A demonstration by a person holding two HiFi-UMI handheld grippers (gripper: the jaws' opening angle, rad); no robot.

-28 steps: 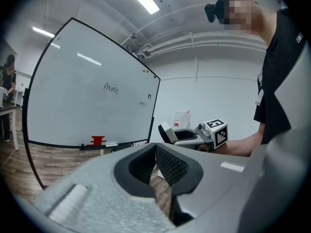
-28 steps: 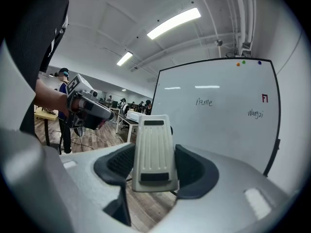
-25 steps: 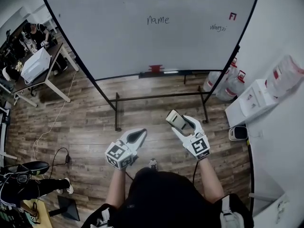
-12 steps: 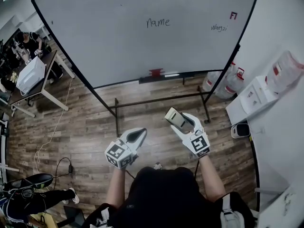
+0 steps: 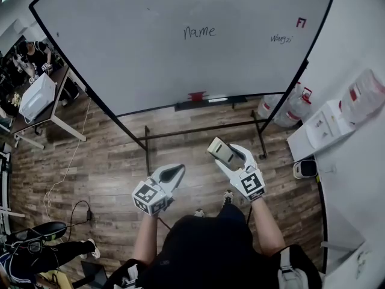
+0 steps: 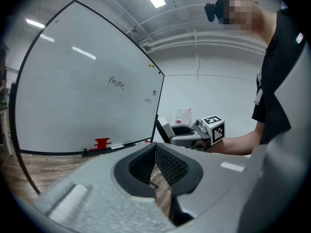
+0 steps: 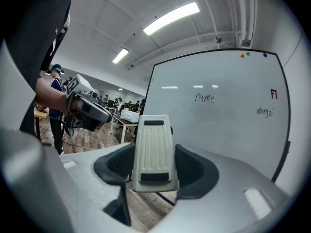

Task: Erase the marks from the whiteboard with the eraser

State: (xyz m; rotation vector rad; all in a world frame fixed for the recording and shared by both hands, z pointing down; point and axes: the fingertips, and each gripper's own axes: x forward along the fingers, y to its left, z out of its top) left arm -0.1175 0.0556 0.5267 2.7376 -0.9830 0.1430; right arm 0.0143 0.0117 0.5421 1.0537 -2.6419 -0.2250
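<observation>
Our right gripper (image 5: 227,156) clamps the eraser (image 7: 154,152) upright between its jaws; our left gripper (image 5: 171,173) is closed on nothing. The risk: on contact the eraser pivots in that narrow pinch and only smears "name" (image 5: 199,32) near the top edge of the whiteboard (image 5: 138,59). Both forearms are bent, held low, well short of it.

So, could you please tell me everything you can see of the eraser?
The eraser is an off-white, plastic-looking block with a ribbed back and dark inset strips near each end. It juts out lengthwise from the right gripper, whose jaws clamp its sides. It is held in the air short of the whiteboard, touching nothing else.
</observation>
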